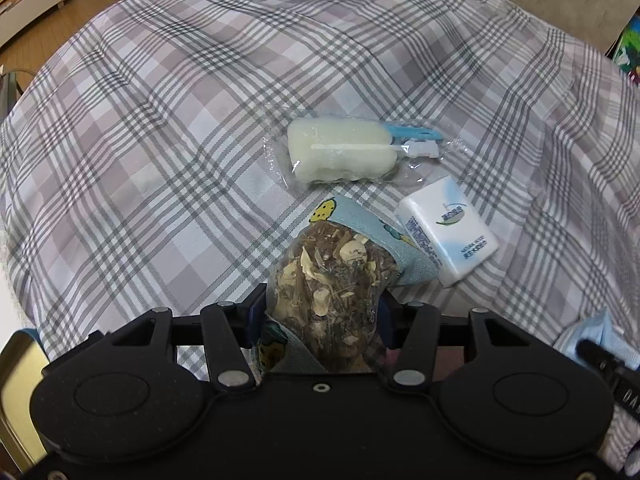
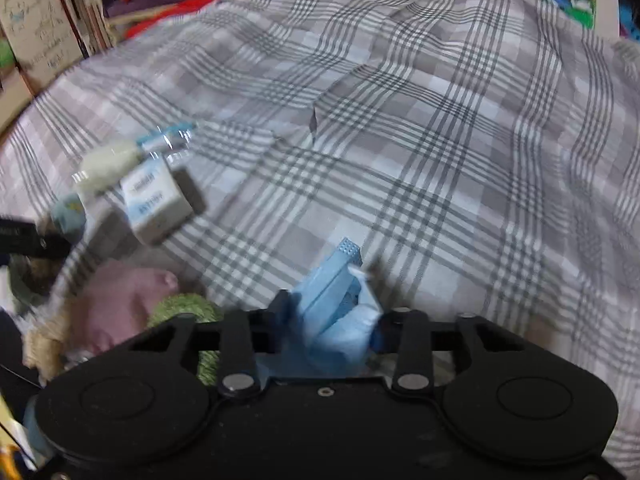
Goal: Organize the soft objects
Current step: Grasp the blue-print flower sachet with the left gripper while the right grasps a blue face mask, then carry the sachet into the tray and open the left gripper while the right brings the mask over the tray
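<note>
A clear bag of dried herbs (image 1: 328,288) sits clenched in the left claw (image 1: 322,312), a printed blue cloth (image 1: 404,248) bunched against it, above the plaid bedspread (image 1: 160,140). Ahead lie a wrapped sponge brush (image 1: 344,154), long axis crosswise, and a tissue pack (image 1: 448,232) just right. The right claw (image 2: 332,320) grips what looks like a folded blue face mask (image 2: 336,292), blurred, the same row well off to its left, nearer the left claw.
</note>
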Action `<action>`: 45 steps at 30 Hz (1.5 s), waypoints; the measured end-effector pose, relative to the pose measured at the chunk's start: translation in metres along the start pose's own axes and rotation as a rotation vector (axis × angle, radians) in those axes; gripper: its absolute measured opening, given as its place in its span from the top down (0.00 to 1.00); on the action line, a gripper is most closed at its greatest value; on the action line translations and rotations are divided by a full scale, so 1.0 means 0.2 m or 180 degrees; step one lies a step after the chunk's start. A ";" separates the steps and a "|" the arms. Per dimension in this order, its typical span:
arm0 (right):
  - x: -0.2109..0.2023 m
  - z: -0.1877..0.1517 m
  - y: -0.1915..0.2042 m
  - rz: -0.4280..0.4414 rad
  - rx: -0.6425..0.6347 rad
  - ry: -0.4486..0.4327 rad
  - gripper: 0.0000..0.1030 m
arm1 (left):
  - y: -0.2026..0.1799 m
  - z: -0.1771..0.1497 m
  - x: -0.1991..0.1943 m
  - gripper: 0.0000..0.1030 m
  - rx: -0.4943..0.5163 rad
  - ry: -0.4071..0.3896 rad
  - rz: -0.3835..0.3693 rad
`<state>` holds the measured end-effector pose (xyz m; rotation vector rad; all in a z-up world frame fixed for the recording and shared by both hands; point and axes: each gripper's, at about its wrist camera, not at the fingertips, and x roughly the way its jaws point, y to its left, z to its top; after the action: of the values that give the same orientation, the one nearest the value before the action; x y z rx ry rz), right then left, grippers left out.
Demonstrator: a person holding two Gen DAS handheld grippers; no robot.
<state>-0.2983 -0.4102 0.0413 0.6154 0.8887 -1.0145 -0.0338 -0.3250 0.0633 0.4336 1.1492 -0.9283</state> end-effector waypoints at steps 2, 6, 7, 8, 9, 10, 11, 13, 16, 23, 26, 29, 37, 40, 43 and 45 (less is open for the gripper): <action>-0.05 0.01 -0.04 0.0080 0.0136 -0.0194 0.66 | 0.02 -0.01 -0.05 0.50 -0.0043 -0.0026 -0.0024; -0.16 0.02 -0.12 0.0450 0.0440 -0.0484 0.66 | 0.06 -0.05 -0.18 0.50 -0.0108 -0.0136 -0.0032; -0.17 0.02 -0.13 0.0530 0.0472 -0.0522 0.66 | 0.08 -0.06 -0.22 0.50 -0.0125 -0.0167 -0.0027; -0.18 0.02 -0.13 0.0571 0.0483 -0.0561 0.66 | 0.10 -0.08 -0.26 0.50 -0.0139 -0.0201 -0.0013; -0.19 0.02 -0.12 0.0583 0.0471 -0.0603 0.66 | 0.12 -0.09 -0.29 0.50 -0.0151 -0.0233 0.0003; -0.20 0.02 -0.10 0.0588 0.0443 -0.0641 0.66 | 0.15 -0.11 -0.33 0.50 -0.0165 -0.0265 0.0031; -0.20 0.02 -0.09 0.0608 0.0405 -0.0669 0.66 | 0.18 -0.13 -0.37 0.50 -0.0184 -0.0296 0.0058; -0.22 0.02 -0.06 0.0681 0.0341 -0.0711 0.66 | 0.26 -0.18 -0.44 0.50 -0.0225 -0.0356 0.0134; -0.23 0.01 -0.01 0.0781 0.0224 -0.0788 0.66 | 0.39 -0.27 -0.53 0.50 -0.0315 -0.0420 0.0335; -0.30 -0.04 0.18 0.1221 -0.0127 -0.0825 0.66 | 0.76 -0.51 -0.60 0.50 -0.0713 -0.0340 0.0725; -0.32 -0.08 0.30 0.1374 -0.0340 -0.0819 0.66 | 0.91 -0.59 -0.59 0.50 -0.0933 -0.0282 0.0860; -0.33 -0.13 0.41 0.1519 -0.0558 -0.0768 0.66 | 1.04 -0.65 -0.56 0.50 -0.1109 -0.0204 0.0992; -0.32 -0.31 0.71 0.1910 -0.1161 -0.0485 0.66 | 1.34 -0.71 -0.45 0.50 -0.1367 -0.0037 0.1166; -0.33 -0.40 0.82 0.2088 -0.1384 -0.0376 0.66 | 1.38 -0.73 -0.47 0.50 -0.1472 0.0001 0.0816; -0.34 -0.48 0.90 0.2209 -0.1592 -0.0299 0.66 | 1.36 -0.74 -0.48 0.48 -0.1385 -0.0027 0.0796; -0.35 -0.54 0.94 0.2290 -0.1707 -0.0223 0.66 | 1.36 -0.74 -0.48 0.46 -0.1367 -0.0055 0.0834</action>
<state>-0.1811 -0.2158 0.0525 0.3840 0.7457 -0.1322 0.0886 -0.0253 0.0524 0.2171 1.2046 -0.4397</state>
